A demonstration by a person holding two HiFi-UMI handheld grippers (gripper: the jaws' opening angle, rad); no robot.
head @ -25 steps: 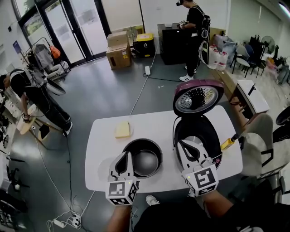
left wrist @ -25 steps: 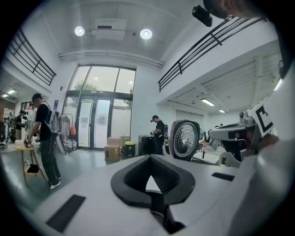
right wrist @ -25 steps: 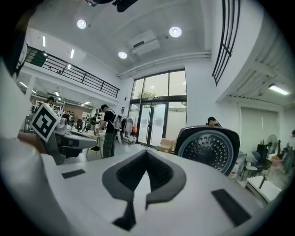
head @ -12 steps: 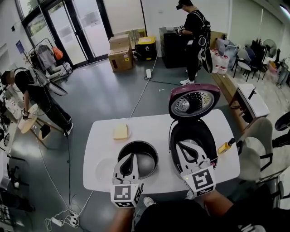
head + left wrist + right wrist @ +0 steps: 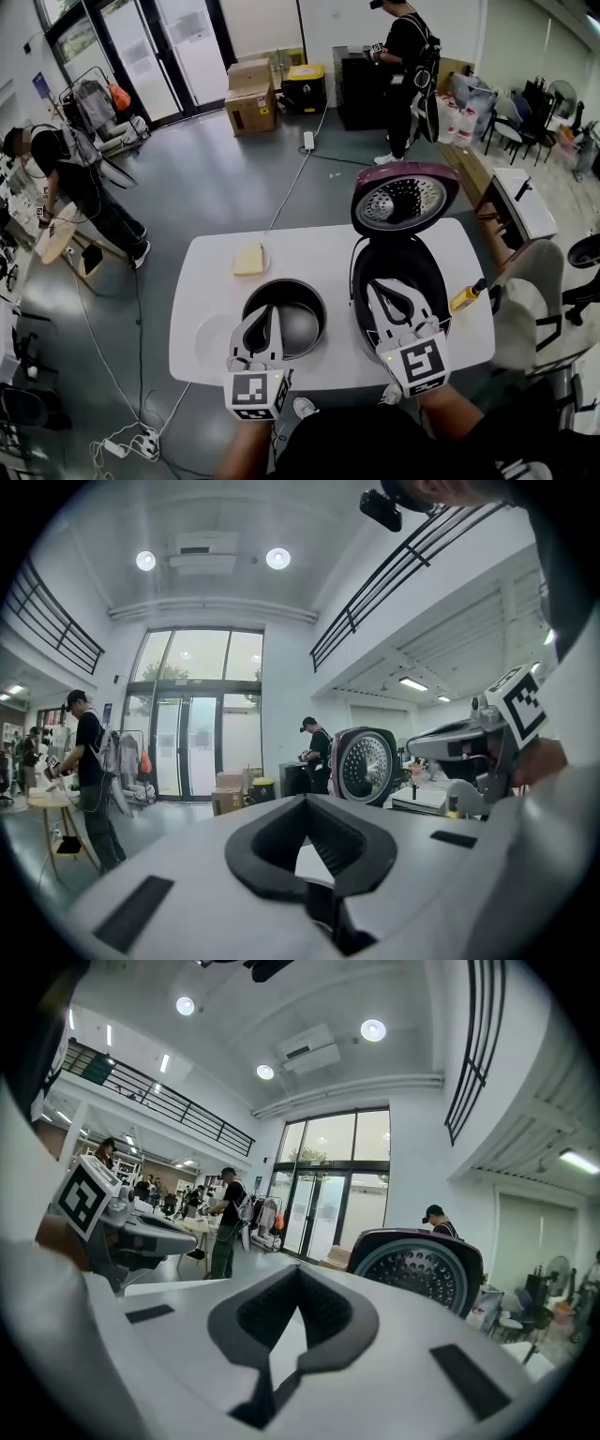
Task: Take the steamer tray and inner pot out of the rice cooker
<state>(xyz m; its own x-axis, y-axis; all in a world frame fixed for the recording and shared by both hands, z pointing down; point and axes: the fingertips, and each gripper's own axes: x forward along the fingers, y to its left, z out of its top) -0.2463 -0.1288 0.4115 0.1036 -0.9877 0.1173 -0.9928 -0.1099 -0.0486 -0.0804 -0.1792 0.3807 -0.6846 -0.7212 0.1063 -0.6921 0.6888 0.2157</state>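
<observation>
Our left gripper [image 5: 269, 314] has drifted slightly inward over the near rim of the inner pot [image 5: 302, 323], which sits on the white table [image 5: 309, 255], just left of the open rice cooker [image 5: 429, 274]. We hold the right gripper [image 5: 376, 287] above the cooker's well. Both grippers' jaws are closed on nothing.

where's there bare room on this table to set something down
The far strip of the white table between the yellow square sponge and the open maroon-lidded rice cooker is bare, as is the far-left corner beyond the sponge. The near side is crowded: the black round inner pot sits beside the cooker.
</observation>
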